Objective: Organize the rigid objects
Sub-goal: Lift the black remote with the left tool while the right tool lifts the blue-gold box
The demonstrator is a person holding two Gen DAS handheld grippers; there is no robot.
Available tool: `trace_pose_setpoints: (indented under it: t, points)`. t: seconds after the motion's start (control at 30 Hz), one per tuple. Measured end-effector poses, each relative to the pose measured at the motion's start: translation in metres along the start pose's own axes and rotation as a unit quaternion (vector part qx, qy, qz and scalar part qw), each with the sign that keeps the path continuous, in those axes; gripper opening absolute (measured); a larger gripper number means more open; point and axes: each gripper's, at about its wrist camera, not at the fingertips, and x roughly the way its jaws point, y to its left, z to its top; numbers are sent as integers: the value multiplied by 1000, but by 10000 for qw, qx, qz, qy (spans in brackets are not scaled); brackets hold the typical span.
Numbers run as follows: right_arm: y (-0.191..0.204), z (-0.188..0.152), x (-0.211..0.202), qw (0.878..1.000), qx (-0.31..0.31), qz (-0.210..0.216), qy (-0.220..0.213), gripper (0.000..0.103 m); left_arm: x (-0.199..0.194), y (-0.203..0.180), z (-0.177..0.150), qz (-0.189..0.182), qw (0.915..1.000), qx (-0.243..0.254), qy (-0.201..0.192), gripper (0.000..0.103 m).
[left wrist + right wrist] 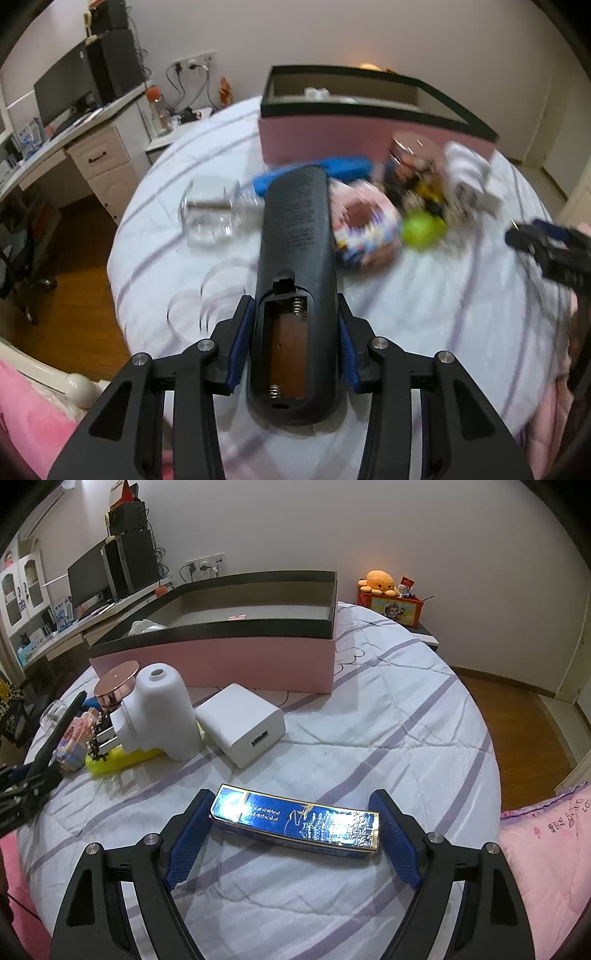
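My left gripper [293, 301] is shut on a black remote control [295, 229]. Its blue pads press the remote's sides beside the open, empty battery compartment, and the remote points away over the bed. My right gripper [291, 801] is shut on a shiny blue box with gold edges [295, 823], one pad at each end, low over the striped bedspread. A pink storage box with a black rim [221, 657] stands open at the back. The right gripper [546, 251] shows blurred at the right edge of the left wrist view.
In front of the pink box [332, 136] lie a white charger cube [240, 723], a white domed device [162, 709], a yellow object [118, 760], a clear glass jar [210, 218], a blue item [332, 166] and a green ball [421, 229]. A desk [92, 155] stands left of the bed.
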Motion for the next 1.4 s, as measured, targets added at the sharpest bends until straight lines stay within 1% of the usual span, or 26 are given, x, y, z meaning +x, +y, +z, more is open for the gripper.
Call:
trace_pose_setpoints:
  t: [0.1,0.2,0.23,0.27,0.33,0.37,0.43,0.47,0.53,0.57,0.6,0.63,0.67,0.7,0.73,0.77,0.9,1.13,1.3,1.4]
  points:
    - [0,-2,-2,10000,-2,19,14,85,-13,-6,-10,-10,9999,142,67,41]
    - [0,-3,-3,10000,-3,29,10,86,-17,-3,-11,10,10000,40,47,44]
    - [0,-4,-3,10000,-7,28,4,86,-16,0,-8,37,10000,-32,69,51]
    - [1,-4,-3,10000,-13,20,10,85,-13,2,-5,163,9998,-85,93,62]
    - [1,-3,-3,10000,-28,11,18,85,-9,2,1,376,9992,-95,16,73]
    - [1,-3,-3,10000,-13,24,12,86,-6,2,3,385,9992,-94,-3,73]
    - [0,-3,-2,10000,-7,40,13,86,6,3,10,375,9991,-167,89,74]
    - [-1,-2,-2,10000,5,48,0,86,9,4,11,392,9990,-174,91,76]
    - [-1,-2,-3,10000,29,55,-7,86,17,2,15,434,9989,-180,24,80]
    - [-1,-2,-2,10000,30,55,-25,86,19,3,16,401,9989,-238,-27,80]
    - [0,-2,-2,10000,30,55,-25,86,20,4,16,359,9990,-270,-61,79]
    - [0,-2,-2,10000,17,50,-22,86,21,4,16,309,9991,-267,-116,75]
    - [0,-2,-3,10000,12,50,-44,86,20,5,15,179,9993,-280,-196,64]
    - [0,-1,-2,10000,18,57,-49,86,19,6,14,97,9992,-319,-242,58]
    - [0,-1,-2,10000,8,55,-46,86,17,7,13,54,9990,-351,-287,48]
    - [0,-1,-2,10000,-4,49,-61,86,15,8,13,52,9988,-381,-308,45]
    - [1,-1,-3,9999,-15,84,-115,85,8,9,11,-45,9987,-416,-293,44]
    - [4,-2,-8,9995,-90,219,-188,85,-11,9,11,29,9980,-395,-484,42]
    - [5,1,-19,9991,-89,216,-365,85,-23,5,19,92,9976,-313,-617,42]
    - [5,6,-29,9984,-100,208,-522,85,-28,1,24,31,9971,-293,-706,41]
